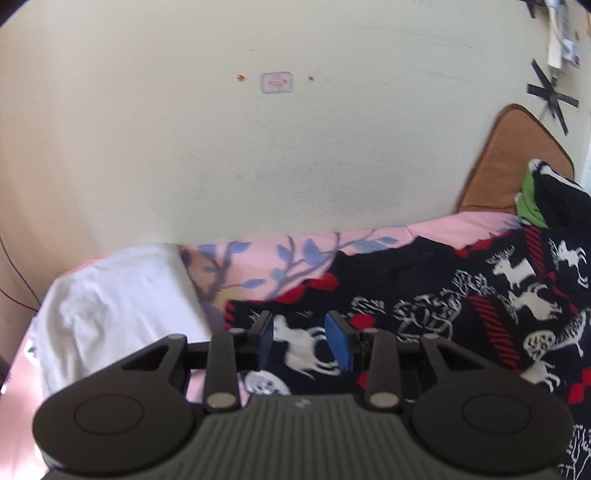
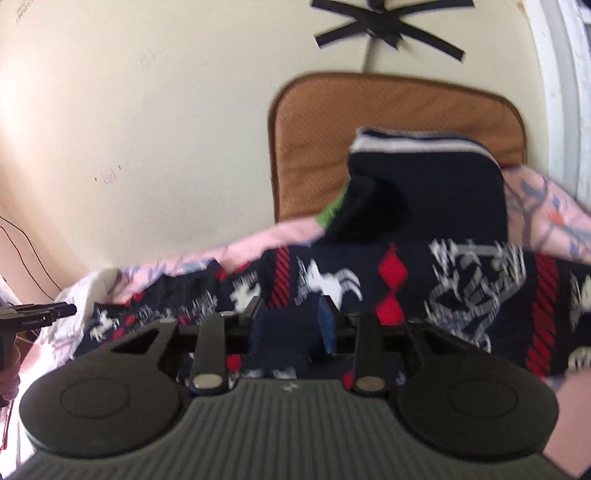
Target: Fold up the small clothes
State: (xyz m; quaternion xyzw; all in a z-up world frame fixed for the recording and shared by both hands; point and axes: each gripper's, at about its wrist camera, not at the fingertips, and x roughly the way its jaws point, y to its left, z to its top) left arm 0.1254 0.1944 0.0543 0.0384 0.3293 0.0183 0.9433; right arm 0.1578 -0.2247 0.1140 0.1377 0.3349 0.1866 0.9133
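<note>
Lower centre of the left wrist view, we see our left tool [image 1: 303, 341] with its blue pads [image 1: 338, 341] parted, released, hovering just over the patterned sweater [image 1: 424, 302]; a white horse motif shows in the gap between them. No fabric looks pinched there.

Lower centre of the right wrist view, our right tool [image 2: 291, 328] also has its blue pads [image 2: 327, 328] apart. Dark navy cloth sits in the gap, but the frame is blurred and we cannot tell whether it is gripped or merely behind the fingers.

The sweater, navy with white horses, red diamonds and red stripes, lies spread across the pink floral bedsheet [image 1: 258, 266], filling centre to right in both views. At middle left of the left view a white garment [image 1: 122, 302] lies on the sheet beside the sweater's edge.

Farther back, right of centre, a folded navy piece with white stripes [image 2: 424, 184] sits at the sweater's far edge, a green bit [image 2: 332, 212] poking out beside it. Behind it a brown cushion [image 2: 369, 122] leans on the cream wall [image 1: 258, 147], with black tape strips [image 2: 388, 26] higher up.

At the left edge of the right view, the other tool's black tip is visible.
</note>
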